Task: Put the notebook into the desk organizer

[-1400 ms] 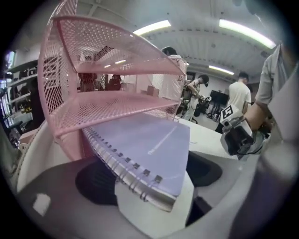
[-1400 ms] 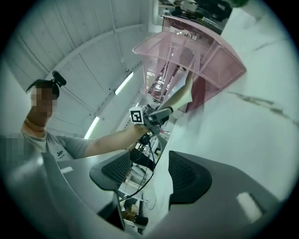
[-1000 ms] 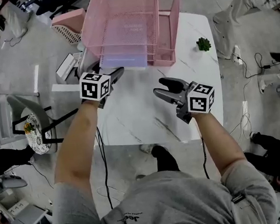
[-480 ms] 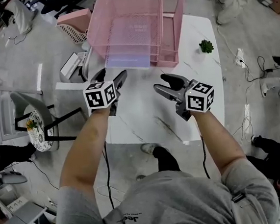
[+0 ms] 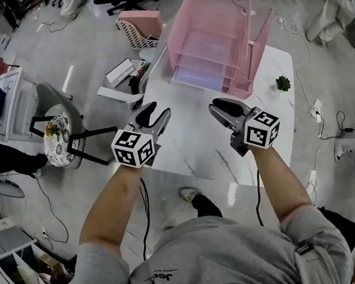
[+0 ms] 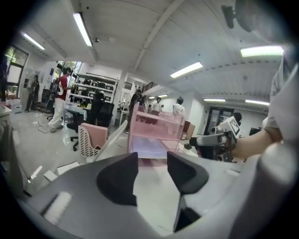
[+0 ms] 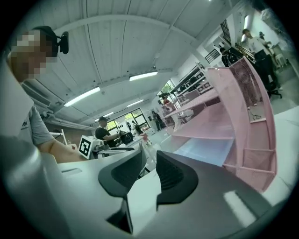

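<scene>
Retreat seems all that's left: with the pale lavender notebook [image 5: 199,74] lying in a lower tray of the far pink mesh desk organizer [image 5: 257,43], my left claw [image 5: 157,109] and right claw [image 5: 219,107], jaws just narrowed yet parted and empty, should withdraw without bumping it.

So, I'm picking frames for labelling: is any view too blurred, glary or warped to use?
Head view: evenly lit and fairly sharp, the pink desk organizer clear, with only mild bending at the edges. Left gripper view: strong fisheye with black corners, and the ceiling strip lights are blown out. Right gripper view: same fisheye, the organizer's walls bowed but still readable.
</scene>
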Demonstrator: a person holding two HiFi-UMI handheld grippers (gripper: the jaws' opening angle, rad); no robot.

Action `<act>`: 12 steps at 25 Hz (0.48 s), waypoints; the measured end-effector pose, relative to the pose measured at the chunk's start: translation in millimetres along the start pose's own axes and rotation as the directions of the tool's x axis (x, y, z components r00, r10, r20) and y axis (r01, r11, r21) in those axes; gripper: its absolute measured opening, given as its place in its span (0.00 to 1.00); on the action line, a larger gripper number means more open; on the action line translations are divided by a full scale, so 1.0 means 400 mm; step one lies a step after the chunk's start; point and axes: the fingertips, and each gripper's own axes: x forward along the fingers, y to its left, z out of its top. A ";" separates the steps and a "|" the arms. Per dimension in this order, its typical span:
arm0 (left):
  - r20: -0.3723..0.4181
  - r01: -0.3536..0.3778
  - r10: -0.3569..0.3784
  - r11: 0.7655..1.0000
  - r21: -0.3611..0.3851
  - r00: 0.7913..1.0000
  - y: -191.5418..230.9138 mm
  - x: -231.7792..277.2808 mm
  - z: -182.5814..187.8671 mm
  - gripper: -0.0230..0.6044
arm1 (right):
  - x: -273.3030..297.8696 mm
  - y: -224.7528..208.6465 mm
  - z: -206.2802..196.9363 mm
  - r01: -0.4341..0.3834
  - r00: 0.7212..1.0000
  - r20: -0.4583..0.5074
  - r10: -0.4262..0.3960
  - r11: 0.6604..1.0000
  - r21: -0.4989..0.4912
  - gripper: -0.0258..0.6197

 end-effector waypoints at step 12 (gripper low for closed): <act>0.247 -0.328 0.322 0.944 -0.018 0.914 0.055 -0.676 0.022 0.13 | 0.284 0.482 -0.007 -0.299 0.952 -0.120 0.282 0.940 -0.166 0.04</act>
